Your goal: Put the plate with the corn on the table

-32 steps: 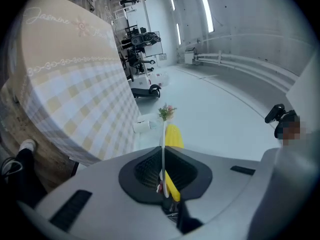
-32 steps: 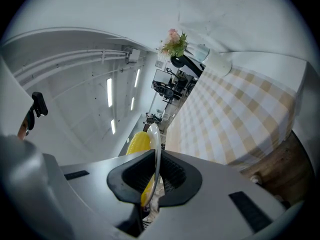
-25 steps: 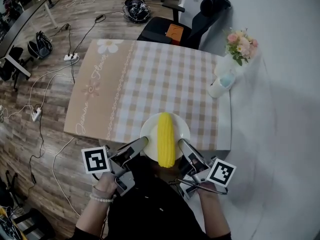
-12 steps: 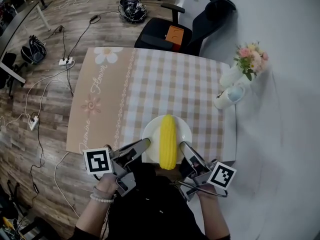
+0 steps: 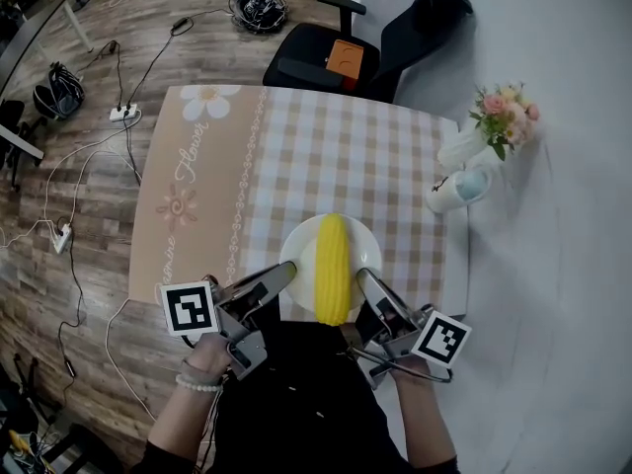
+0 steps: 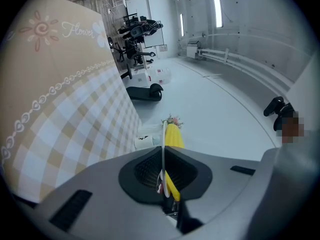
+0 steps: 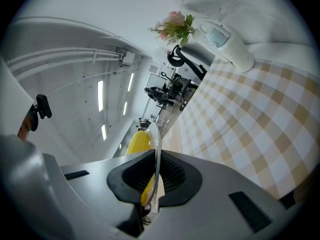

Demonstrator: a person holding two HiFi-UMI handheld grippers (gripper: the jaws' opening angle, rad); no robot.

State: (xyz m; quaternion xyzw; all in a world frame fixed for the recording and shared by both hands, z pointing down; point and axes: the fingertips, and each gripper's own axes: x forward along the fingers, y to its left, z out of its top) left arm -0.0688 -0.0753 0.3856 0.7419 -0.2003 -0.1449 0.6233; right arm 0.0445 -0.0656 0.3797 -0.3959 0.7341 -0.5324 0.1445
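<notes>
Plate [image 5: 296, 257] advanced over table [image 5: 326, 156], whole yellow corn [image 5: 333, 265]

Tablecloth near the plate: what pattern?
Beige-and-white checks on the tablecloth, with a tan flowered band on one side. Head view shows it best.

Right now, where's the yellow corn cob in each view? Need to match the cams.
Head view: lower centre, yellow corn cob lying on the white round plate.
Left gripper view: centre, corn just right of the plate's edge-on rim.
Right gripper view: left of centre, corn just left of the rim.
Shared landmark: pink flower bouquet.
</notes>
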